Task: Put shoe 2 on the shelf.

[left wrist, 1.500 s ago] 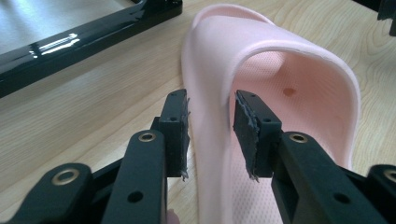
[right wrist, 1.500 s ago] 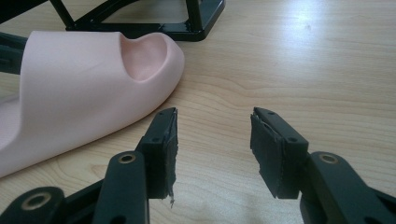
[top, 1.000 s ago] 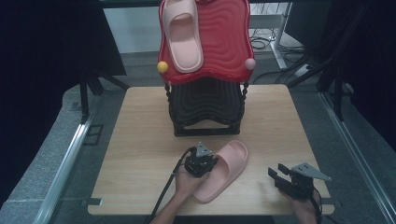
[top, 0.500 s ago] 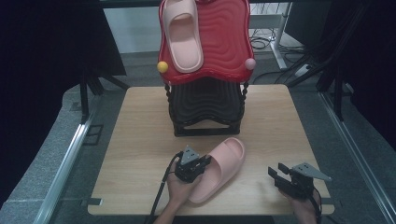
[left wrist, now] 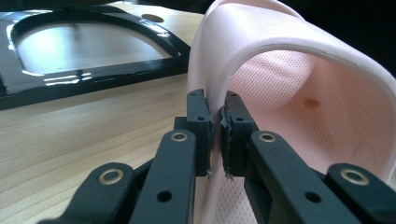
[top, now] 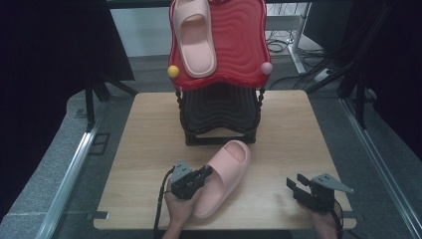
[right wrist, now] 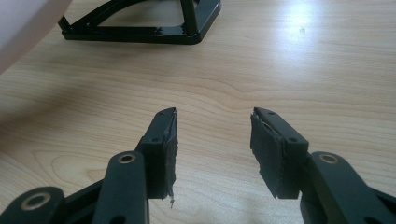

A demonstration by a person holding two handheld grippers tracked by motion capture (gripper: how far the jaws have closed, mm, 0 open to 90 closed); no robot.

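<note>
Pink slipper (top: 225, 175) on table (top: 298, 129), strap edge pinched by left gripper (top: 205, 174); right gripper (top: 294, 187) half open, empty

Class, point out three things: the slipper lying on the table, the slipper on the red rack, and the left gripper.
Table slipper (top: 234, 160), high view, on its strap.
Rack slipper (top: 198, 56), high view, on its footbed.
Left gripper (left wrist: 216, 133), left gripper view, between its jaws' tips.

Looks like a lab: dark curtains (top: 59, 45) and metal rails (top: 67, 179) around the wooden table (top: 144, 129), cables (top: 281, 45) behind it.
</note>
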